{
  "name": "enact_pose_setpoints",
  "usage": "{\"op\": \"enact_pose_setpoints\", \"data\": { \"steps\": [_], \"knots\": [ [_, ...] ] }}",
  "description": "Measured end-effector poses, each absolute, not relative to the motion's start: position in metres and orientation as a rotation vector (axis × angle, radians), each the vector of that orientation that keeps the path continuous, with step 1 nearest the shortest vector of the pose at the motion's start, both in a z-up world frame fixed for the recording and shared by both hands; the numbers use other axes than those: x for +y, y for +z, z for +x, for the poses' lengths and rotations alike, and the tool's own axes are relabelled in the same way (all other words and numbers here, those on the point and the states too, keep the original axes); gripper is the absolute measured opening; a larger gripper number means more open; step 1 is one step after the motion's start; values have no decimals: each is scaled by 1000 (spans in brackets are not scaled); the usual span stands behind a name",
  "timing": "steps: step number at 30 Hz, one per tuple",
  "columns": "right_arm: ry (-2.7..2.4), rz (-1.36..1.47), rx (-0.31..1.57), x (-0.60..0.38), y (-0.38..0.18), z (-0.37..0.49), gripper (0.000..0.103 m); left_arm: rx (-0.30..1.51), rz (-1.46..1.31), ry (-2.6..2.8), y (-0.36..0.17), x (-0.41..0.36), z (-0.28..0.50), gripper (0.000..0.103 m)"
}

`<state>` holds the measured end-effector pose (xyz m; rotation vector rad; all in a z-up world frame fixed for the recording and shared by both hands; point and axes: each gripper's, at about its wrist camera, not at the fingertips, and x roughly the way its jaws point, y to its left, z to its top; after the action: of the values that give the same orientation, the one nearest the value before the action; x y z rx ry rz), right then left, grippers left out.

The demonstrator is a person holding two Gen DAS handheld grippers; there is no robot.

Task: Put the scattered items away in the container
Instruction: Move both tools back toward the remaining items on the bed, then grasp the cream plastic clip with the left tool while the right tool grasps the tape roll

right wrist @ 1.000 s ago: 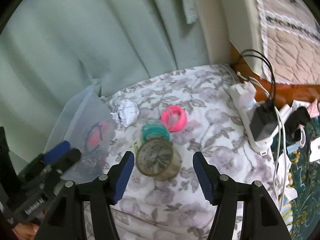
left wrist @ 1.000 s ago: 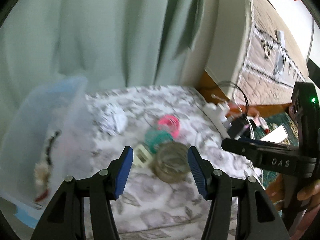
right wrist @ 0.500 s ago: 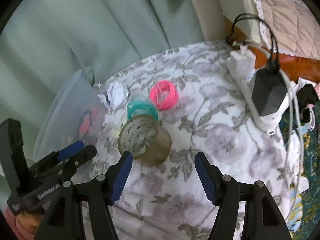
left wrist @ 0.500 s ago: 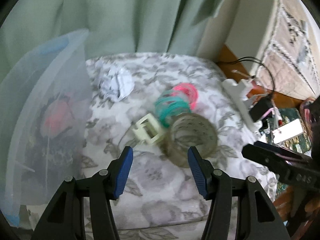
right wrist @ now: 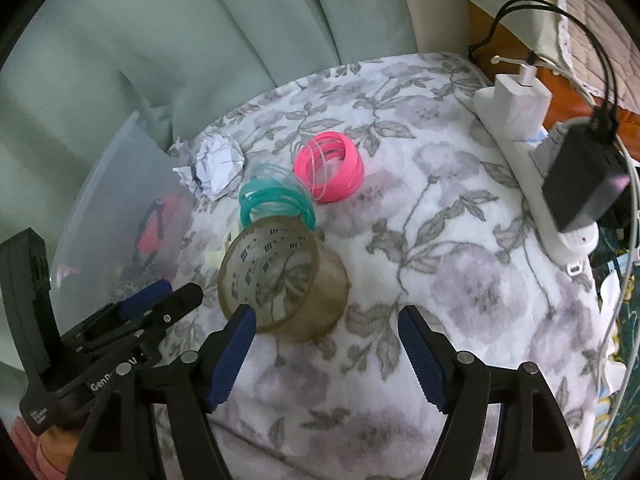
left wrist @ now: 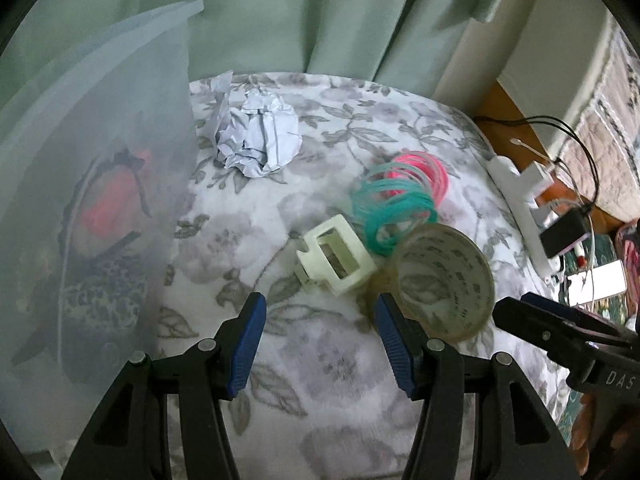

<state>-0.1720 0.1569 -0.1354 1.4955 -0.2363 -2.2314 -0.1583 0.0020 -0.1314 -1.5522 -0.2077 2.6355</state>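
On a floral cloth lie a roll of clear tape (left wrist: 444, 284) (right wrist: 280, 276), a cream hair claw (left wrist: 334, 256), a teal spring coil (left wrist: 394, 216) (right wrist: 276, 200), a pink spring coil (left wrist: 428, 174) (right wrist: 330, 166) and a crumpled paper ball (left wrist: 256, 138) (right wrist: 216, 164). A translucent plastic container (left wrist: 100, 184) (right wrist: 112, 208) stands at the left with items inside. My left gripper (left wrist: 320, 340) is open and empty, just short of the hair claw and the tape roll. My right gripper (right wrist: 326, 352) is open and empty, its left finger beside the tape roll.
A white power strip (right wrist: 532, 156) with a black adapter (right wrist: 584, 184) and cables lies at the cloth's right edge. A green curtain (left wrist: 280, 12) hangs behind. A bed with a quilt (left wrist: 612, 92) is at far right. More clutter lies on the floor at the right.
Both grippers have moved forward and down toward the cloth. The hair claw and tape roll now sit close in front of the left gripper. Nothing has been grasped.
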Motion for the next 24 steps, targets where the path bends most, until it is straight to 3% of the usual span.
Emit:
{"op": "enact_pose_setpoints", "data": {
  "steps": [13, 16, 20, 24],
  "knots": [
    [-2231, 1579, -244, 134, -152, -197, 74, -342, -1588, 2568, -148, 0, -193, 58],
    [-2223, 1609, -233, 130, -158, -199, 66, -343, -1605, 2569, -152, -1, -199, 58],
    [-2213, 1668, -237, 129, -166, -202, 41, -378, -1628, 2563, -156, -5, -206, 58],
    [-2211, 1684, -276, 133, -168, -203, 26, -374, -1635, 2549, -159, -3, -207, 58]
  ]
}}
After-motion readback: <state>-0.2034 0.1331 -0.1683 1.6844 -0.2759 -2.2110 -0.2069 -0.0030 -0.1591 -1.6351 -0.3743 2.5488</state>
